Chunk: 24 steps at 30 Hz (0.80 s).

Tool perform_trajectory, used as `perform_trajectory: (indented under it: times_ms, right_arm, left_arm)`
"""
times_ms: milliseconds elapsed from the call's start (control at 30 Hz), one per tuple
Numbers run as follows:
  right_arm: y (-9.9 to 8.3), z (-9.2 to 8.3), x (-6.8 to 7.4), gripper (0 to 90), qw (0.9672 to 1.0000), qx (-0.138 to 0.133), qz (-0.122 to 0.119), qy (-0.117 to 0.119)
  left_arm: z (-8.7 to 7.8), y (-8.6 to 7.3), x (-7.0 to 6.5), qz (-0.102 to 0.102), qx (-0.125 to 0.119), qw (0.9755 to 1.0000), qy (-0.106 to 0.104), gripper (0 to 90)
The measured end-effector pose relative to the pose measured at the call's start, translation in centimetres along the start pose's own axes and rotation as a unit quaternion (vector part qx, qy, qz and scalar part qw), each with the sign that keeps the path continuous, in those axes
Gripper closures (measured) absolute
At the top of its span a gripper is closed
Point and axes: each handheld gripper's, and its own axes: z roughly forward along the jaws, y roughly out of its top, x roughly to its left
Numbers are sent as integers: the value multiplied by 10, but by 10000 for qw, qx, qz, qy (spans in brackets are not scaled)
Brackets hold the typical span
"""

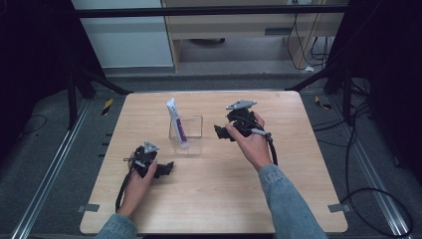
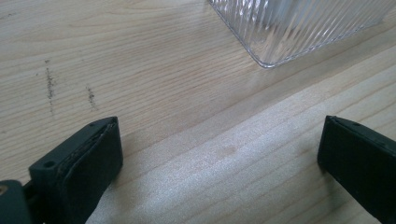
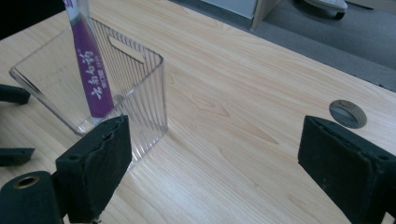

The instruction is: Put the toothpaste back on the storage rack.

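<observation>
A clear ribbed plastic box (image 1: 191, 134) stands in the middle of the wooden table (image 1: 214, 199). A purple and white tube (image 1: 176, 122) leans upright inside it, its top poking out to the left. My right gripper (image 1: 221, 133) hovers just right of the box, open, with nothing between its jaws. In the right gripper view the box (image 3: 144, 84) and the tube (image 3: 93, 79) lie ahead on the left of the right gripper (image 3: 215, 140). My left gripper (image 1: 166, 169) rests below and left of the box, open over bare wood; the left gripper (image 2: 219, 140) faces the box corner (image 2: 289, 28).
A round grommet hole (image 3: 348, 113) sits in the table top beyond the right jaw. Cables (image 1: 368, 189) lie on the grey floor right of the table. Black frame posts (image 1: 74, 84) stand at the far corners.
</observation>
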Motion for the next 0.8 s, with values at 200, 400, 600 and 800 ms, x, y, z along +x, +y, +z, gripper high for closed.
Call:
perform_trajectory:
  times_ms: [200,400,600,800]
  right_arm:
    - [-10,-8,-7,106,9999,-11,-72,-89]
    - [-21,-14,-11,102,9998,26,-131,-144]
    - [-30,-20,-17,99,9996,61,-162,-225]
    - [-37,-26,-23,100,9995,90,-140,-278]
  left_arm:
    - [0,0,0,1,1,10000,1,0]
    - [0,0,0,-2,1,10000,0,0]
    - [0,0,0,-4,-1,10000,0,0]
    - [0,0,0,-4,-1,10000,1,0]
